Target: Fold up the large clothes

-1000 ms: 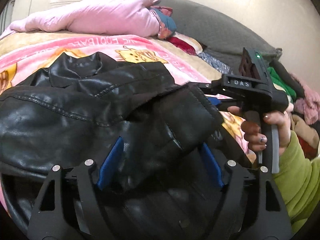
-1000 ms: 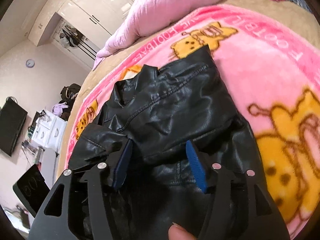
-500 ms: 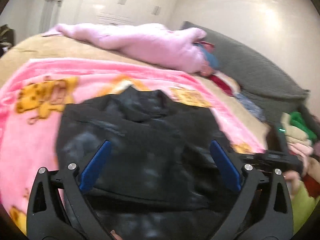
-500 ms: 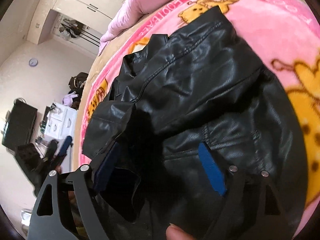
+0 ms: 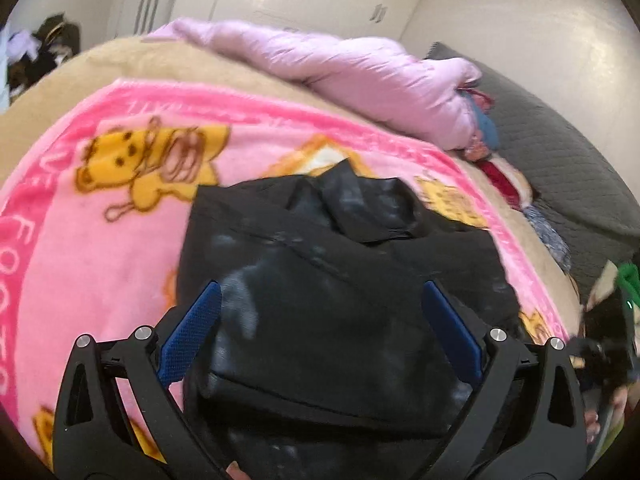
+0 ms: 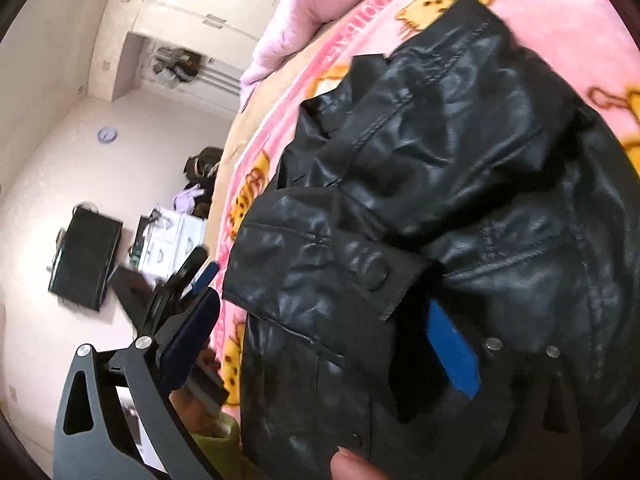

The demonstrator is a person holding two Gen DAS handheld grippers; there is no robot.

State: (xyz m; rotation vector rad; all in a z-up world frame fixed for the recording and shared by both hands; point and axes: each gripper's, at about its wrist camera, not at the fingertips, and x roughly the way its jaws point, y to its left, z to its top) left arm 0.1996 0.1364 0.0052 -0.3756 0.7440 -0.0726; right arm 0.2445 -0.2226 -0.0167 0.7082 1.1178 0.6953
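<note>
A black leather jacket (image 5: 340, 280) lies partly folded on the pink cartoon blanket (image 5: 100, 240), collar toward the far side. My left gripper (image 5: 320, 290) hovers over its near half, open wide, nothing between the blue pads (image 5: 192, 336). In the right wrist view a sleeve with a snap cuff (image 6: 332, 276) lies folded across the jacket (image 6: 480, 160). My right gripper (image 6: 324, 304) straddles that cuff with its jaws opening; the pads (image 6: 452, 348) do not press it. The left gripper (image 6: 188, 276) shows at the bed's left edge, and the right gripper (image 5: 608, 344) blurs at the far right.
A pink puffy coat (image 5: 360, 68) lies across the far side of the bed, by a grey headboard cushion (image 5: 560, 152). Piled clothes (image 5: 624, 276) sit at the right. Beyond the bed's left edge stand a dark screen (image 6: 84, 256) and white drawers (image 6: 168, 240).
My left gripper let go of the sleeve, widened and swung left and back from the jacket. My right gripper's jaws spread apart off the leather, leaving the cuff lying across the jacket.
</note>
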